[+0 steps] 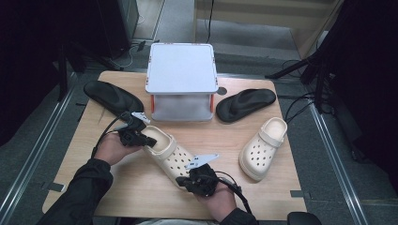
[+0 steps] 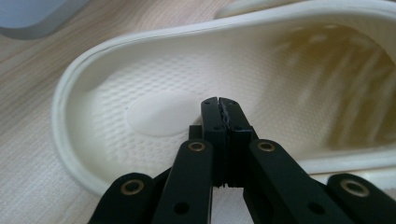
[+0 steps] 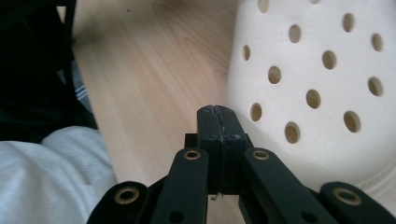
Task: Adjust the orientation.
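From the high view the cream clog [image 1: 169,154] lies on the bench [image 1: 117,187] in front of the grey stand [image 1: 181,82], left tongs [image 1: 149,140] at its heel, right tongs [image 1: 184,180] at its toe; the left gripper view shows closed, empty jaws over the clog's heel rim [image 2: 70,93], likely the best hold; the right gripper view shows closed, empty jaws beside the holed, seemingly light, springy toe [image 3: 317,84].

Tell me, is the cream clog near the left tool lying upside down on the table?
No. In the left gripper view the cream clog lies sole down, its open footbed facing up under the shut left tool.
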`<state>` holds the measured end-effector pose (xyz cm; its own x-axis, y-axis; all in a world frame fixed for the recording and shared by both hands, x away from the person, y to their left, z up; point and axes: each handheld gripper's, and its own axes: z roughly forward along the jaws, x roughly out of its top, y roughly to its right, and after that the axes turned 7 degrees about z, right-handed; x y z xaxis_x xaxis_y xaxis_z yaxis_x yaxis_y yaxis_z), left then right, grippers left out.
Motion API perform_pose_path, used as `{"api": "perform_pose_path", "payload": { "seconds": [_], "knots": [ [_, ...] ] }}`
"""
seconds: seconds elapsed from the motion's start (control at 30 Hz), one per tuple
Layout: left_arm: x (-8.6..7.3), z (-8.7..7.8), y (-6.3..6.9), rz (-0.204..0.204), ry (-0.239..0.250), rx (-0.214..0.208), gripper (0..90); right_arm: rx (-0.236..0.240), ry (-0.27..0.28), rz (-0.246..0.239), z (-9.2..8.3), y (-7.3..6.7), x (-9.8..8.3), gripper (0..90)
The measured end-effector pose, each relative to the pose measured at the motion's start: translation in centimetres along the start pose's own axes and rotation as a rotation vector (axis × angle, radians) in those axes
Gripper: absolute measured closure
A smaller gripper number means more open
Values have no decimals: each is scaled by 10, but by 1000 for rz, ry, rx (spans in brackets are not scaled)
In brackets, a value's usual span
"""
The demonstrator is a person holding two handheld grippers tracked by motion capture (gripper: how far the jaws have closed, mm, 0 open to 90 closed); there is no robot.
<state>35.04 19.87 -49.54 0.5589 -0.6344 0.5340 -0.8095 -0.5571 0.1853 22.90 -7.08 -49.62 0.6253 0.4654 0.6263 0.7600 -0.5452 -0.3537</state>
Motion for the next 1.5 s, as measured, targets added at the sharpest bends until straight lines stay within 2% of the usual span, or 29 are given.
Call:
{"api": "perform_pose_path", "payload": {
  "seconds": [0.17,0.27,0.47,0.5,0.53,0.6,0.87,0.93,1.13,1.3,1.5],
  "knots": [
    [-2,-1,5,4,-5,1,900,-27,0,1,-2,9,3,900],
    [-5,-2,9,1,-7,0,900,-70,0,-6,-3,15,5,900],
    [-7,-2,16,5,-4,3,900,-64,4,40,-3,30,12,900],
    [-8,-2,17,7,-3,-2,900,-64,5,41,-3,32,13,900],
    [-9,-2,20,15,-9,2,900,-90,7,35,-3,36,16,900],
    [-10,-2,22,9,-2,-1,900,-102,7,47,-5,40,18,900],
    [-10,-2,30,2,-3,-5,900,-114,21,58,-5,54,26,900],
    [-8,0,36,6,-7,-6,900,-110,30,71,-5,61,27,900],
    [-7,1,45,7,-5,-7,900,-110,43,92,-6,67,28,900],
    [-8,1,50,-6,0,-30,900,-130,41,88,-5,70,33,900],
    [-6,-2,59,-16,21,-25,900,-159,35,63,-1,75,43,900]
  ]
}}
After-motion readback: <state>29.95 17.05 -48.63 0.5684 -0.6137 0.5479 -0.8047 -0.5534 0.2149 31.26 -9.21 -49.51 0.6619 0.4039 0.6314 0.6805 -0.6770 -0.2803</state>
